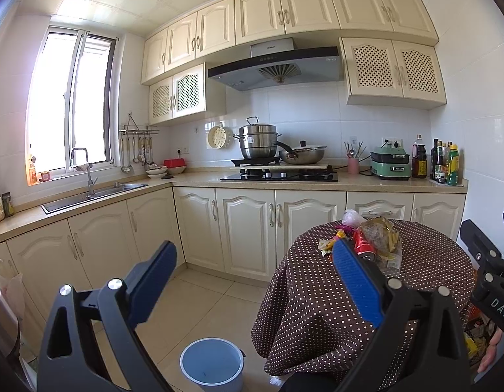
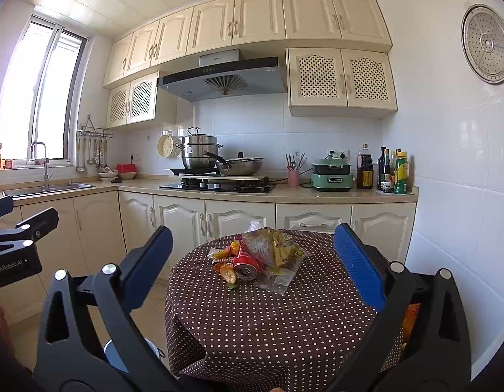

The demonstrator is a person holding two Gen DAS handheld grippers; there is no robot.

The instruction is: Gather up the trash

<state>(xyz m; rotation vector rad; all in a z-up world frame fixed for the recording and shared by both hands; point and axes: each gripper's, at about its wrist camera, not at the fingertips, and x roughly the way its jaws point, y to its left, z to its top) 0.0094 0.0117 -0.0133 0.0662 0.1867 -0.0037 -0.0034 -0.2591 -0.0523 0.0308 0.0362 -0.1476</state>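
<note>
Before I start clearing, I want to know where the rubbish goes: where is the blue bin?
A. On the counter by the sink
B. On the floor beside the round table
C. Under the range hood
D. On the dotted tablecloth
B: the blue bin stands open on the tiled floor, just left of the round table with its dotted cloth.

A home kitchen: cream cabinets (image 2: 239,16) above and below a stone counter (image 2: 317,194), a range hood (image 2: 222,78) over a gas hob (image 2: 219,185) bearing a steamer pot (image 2: 198,150), a sink (image 1: 92,194) under the far-left window (image 1: 72,98), and sauce bottles (image 2: 392,171) far right.
</note>
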